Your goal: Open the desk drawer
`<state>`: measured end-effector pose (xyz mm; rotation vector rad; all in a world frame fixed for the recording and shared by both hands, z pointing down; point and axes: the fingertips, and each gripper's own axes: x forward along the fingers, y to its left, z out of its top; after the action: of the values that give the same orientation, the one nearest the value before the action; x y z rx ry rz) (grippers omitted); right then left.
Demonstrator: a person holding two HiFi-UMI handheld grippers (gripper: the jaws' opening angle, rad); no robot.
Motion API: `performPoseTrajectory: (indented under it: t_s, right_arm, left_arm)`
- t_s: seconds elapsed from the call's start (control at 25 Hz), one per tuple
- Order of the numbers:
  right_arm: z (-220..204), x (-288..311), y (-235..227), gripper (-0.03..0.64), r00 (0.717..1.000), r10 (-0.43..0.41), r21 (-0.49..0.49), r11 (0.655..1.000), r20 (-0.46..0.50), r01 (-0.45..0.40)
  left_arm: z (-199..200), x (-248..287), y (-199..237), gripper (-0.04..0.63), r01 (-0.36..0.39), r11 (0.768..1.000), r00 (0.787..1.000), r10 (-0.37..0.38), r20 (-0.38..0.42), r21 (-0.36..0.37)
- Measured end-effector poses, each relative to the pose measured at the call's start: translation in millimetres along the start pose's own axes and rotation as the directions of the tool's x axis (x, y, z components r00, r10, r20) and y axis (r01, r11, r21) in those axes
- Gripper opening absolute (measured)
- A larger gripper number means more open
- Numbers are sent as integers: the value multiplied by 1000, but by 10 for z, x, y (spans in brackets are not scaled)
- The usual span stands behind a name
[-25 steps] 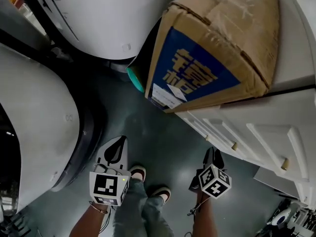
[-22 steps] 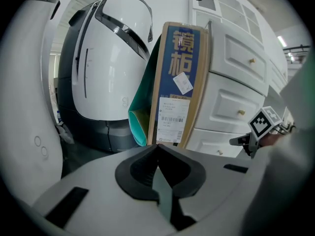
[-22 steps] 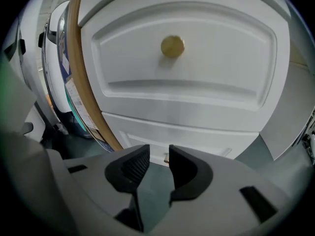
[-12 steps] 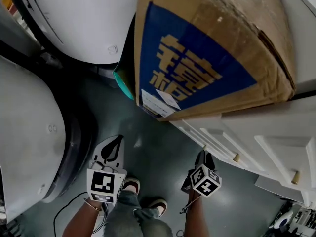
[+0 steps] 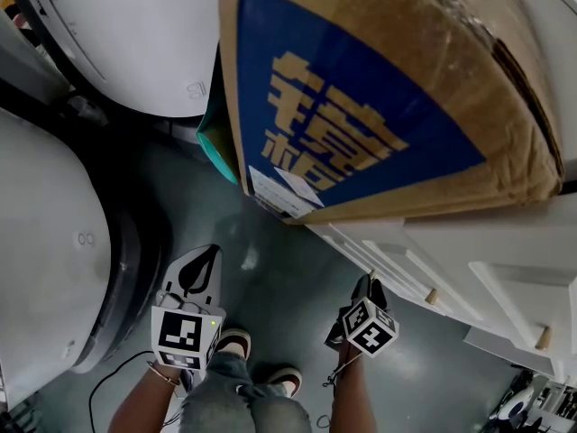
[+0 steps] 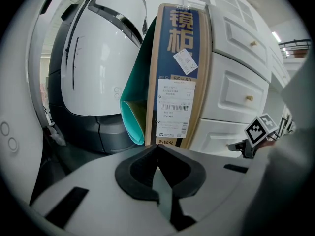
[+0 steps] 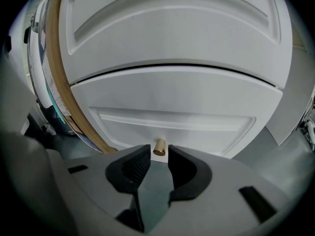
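Big cardboard box (image 5: pixel 388 88) fills the top of the head view, blue panel facing us, and everything sits off that box. Left of the box, two rounded white machine housings (image 5: pixel 117 34). Right of and below the box, the white desk (image 5: pixel 505 242), the box leaning against its front. The drawer (image 7: pixel 172 117) is shut, its panel just right of the box's edge in the right gripper view. A teal roll (image 6: pixel 132 117) is tucked against the box's left side. Left gripper (image 5: pixel 204 258) hangs below the box's left corner, over the grey floor, jaws pressed together with nothing in them. Right gripper (image 7: pixel 158 152) is below the box's right end, jaws spread and just now narrowing a touch. The brass knob (image 7: pixel 159 146) stands right at the tips, in line with the gap, not pinched.
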<state>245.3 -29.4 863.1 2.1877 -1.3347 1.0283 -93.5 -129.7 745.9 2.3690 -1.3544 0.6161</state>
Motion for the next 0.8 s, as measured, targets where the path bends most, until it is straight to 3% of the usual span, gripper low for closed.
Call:
performPoseTrajectory:
  t_s: [0.8]
  right_arm:
    - [24,96,-19,80,999,-42,71,997,8,41]
  left_arm:
    - [-47,-143,83,18,19,1000,999,-19,-43,-5]
